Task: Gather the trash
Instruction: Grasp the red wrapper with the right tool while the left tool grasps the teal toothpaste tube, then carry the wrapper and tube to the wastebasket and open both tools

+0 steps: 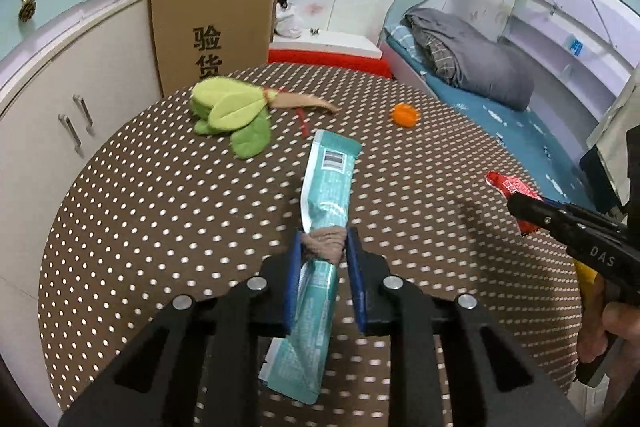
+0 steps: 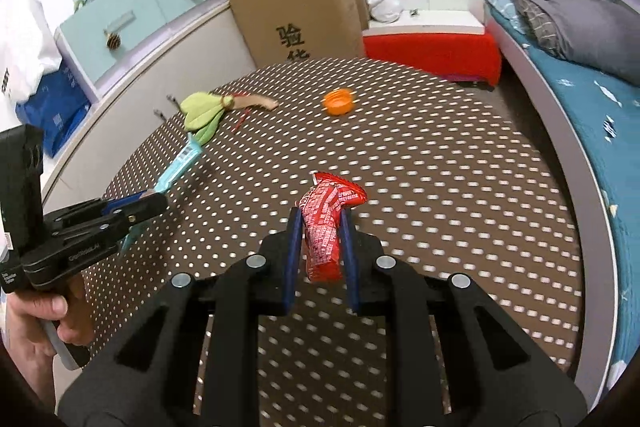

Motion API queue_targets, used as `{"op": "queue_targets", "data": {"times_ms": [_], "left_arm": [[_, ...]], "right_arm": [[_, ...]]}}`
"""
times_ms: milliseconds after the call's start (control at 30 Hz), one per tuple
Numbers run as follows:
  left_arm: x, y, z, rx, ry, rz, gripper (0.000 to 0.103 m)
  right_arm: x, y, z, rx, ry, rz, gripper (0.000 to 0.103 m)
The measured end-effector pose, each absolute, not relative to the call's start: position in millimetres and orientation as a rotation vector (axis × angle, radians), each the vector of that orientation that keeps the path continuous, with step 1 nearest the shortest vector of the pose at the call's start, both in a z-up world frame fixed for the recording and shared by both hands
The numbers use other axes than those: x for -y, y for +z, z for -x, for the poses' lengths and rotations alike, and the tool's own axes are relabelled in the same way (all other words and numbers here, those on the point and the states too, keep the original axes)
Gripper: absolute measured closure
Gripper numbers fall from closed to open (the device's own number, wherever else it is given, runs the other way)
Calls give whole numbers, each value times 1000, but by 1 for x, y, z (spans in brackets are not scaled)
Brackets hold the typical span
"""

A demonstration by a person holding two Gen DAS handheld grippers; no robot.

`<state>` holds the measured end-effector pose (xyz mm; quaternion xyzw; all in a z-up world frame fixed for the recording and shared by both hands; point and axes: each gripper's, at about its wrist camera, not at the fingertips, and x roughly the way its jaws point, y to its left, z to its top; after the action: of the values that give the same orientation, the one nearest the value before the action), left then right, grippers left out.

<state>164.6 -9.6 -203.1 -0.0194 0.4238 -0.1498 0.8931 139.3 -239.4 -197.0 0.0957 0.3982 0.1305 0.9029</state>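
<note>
My left gripper (image 1: 325,241) is shut on a long teal wrapper (image 1: 326,179) and holds it above the brown dotted table (image 1: 160,227); the wrapper's front end points toward the far edge. My right gripper (image 2: 321,223) is shut on a red wrapper (image 2: 326,223), lifted off the table. In the left wrist view the right gripper (image 1: 520,205) comes in from the right with the red wrapper (image 1: 508,185). In the right wrist view the left gripper (image 2: 154,201) is at the left with the teal wrapper (image 2: 180,163). An orange bottle cap (image 1: 404,115) (image 2: 339,101) lies far on the table.
A green leaf-shaped cloth item with a tan stem (image 1: 232,111) (image 2: 204,109) and a small red strip (image 1: 303,123) lie at the table's far left. A cardboard box (image 1: 216,23), white cabinets (image 1: 60,115) and a bed (image 1: 472,67) surround the table.
</note>
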Motion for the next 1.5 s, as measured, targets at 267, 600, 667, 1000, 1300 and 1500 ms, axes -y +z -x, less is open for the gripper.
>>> {"op": "queue_targets", "data": {"times_ms": [267, 600, 667, 1000, 1300, 1500], "left_arm": [[54, -169, -156, -821, -375, 45, 82], [132, -139, -149, -769, -504, 24, 82], [153, -135, -146, -767, -539, 21, 82], [253, -128, -137, -786, -701, -8, 82], [343, -173, -142, -958, -790, -40, 82], [393, -209, -151, -1048, -785, -90, 82]], "right_arm": [[300, -172, -117, -737, 203, -261, 84], [395, -152, -85, -640, 61, -347, 84], [418, -153, -77, -629, 19, -374, 84], [494, -172, -50, -649, -133, -412, 84], [544, -234, -59, -756, -178, -533, 83], [560, -266, -69, -807, -186, -582, 83]]}}
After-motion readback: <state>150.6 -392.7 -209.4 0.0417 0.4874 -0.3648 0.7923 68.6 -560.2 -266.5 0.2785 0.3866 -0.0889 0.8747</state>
